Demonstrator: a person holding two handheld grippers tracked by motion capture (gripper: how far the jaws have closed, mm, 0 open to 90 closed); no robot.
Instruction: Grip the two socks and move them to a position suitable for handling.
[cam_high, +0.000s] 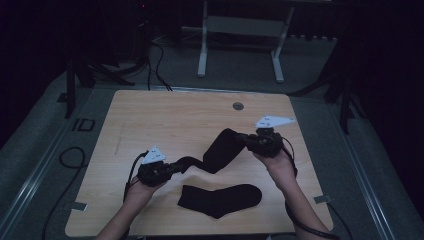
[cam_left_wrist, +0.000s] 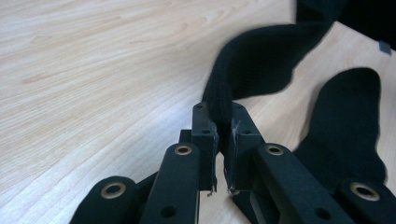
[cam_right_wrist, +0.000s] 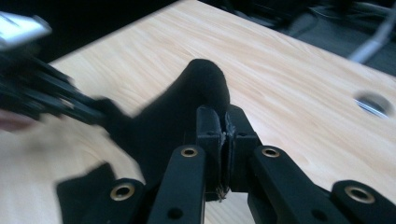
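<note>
Nearest the person a flat sock (cam_high: 220, 199) lies on the table (cam_high: 165, 115). Beyond it a second sock (cam_high: 220, 150) hangs stretched between both tools — left gripper (cam_high: 175, 167) clamped on one end, right gripper (cam_high: 245, 140) pinching the other.

The letters "ID" (cam_high: 83, 124) can be read in the high view, marked pale on the grey floor mat (cam_high: 45, 135) just left of the surface (cam_high: 165, 117), near its far left corner. No other text, brand, number or sign can be made out: none is legible on the surface, and none in the left or right gripper views.
</note>
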